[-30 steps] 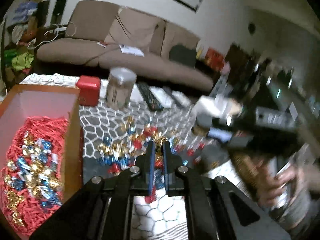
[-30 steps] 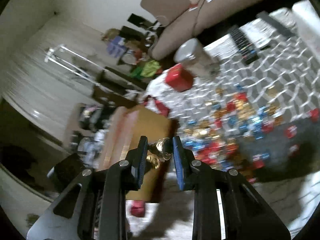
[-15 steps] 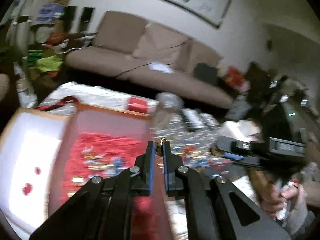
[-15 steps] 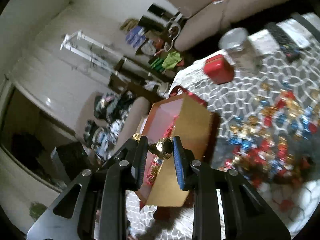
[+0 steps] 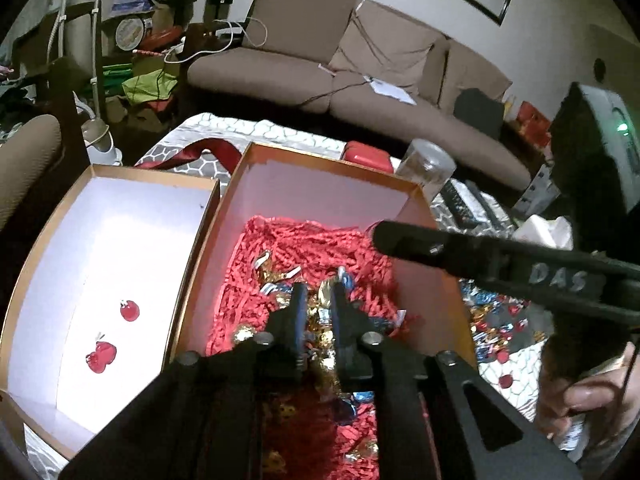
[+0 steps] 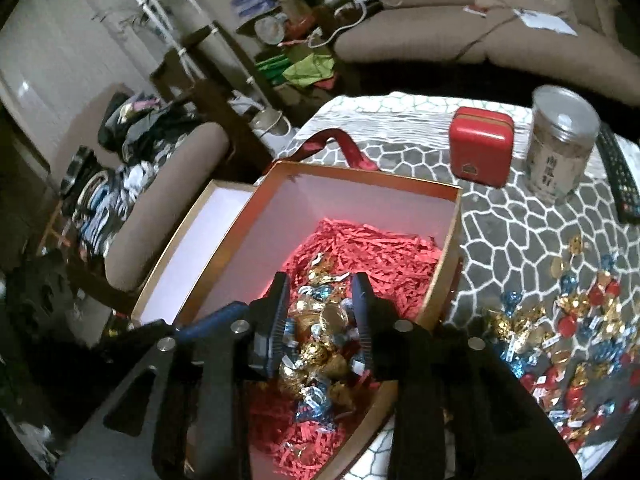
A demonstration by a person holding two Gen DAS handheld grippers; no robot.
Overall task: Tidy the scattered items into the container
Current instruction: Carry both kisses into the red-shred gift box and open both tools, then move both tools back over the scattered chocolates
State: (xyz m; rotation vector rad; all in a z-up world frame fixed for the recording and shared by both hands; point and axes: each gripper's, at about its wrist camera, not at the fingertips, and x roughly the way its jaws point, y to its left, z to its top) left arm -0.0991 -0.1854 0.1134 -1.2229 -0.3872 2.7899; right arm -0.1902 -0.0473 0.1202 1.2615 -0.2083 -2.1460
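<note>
The left gripper [image 5: 318, 300] has its jaws parted by a narrow gap, and a gold foil-wrapped candy [image 5: 325, 295] sits between the pads; whether they pinch it or it lies loose among the sweets below cannot be told. The right gripper [image 6: 320, 300] has its jaws spread wide and holds nothing; a loose gold-wrapped sweet [image 6: 334, 317] lies in the gap on the pile underneath.

Both grippers hang over the open orange cardboard box [image 6: 450, 248], which is lined with red shredded paper [image 6: 372, 246] and carries a heap of gold, blue and silver wrapped candies [image 6: 316, 356] at its middle. At 9 o'clock of the box, touching it, lies its white-lined lid [image 5: 120, 256]. At 3 o'clock, scattered red, gold and blue candies [image 6: 560, 328] remain on the grey honeycomb-patterned tablecloth [image 6: 516, 236]. At 1 o'clock stand a red rounded tin [image 6: 480, 146] and a clear plastic jar [image 6: 560, 148].
</note>
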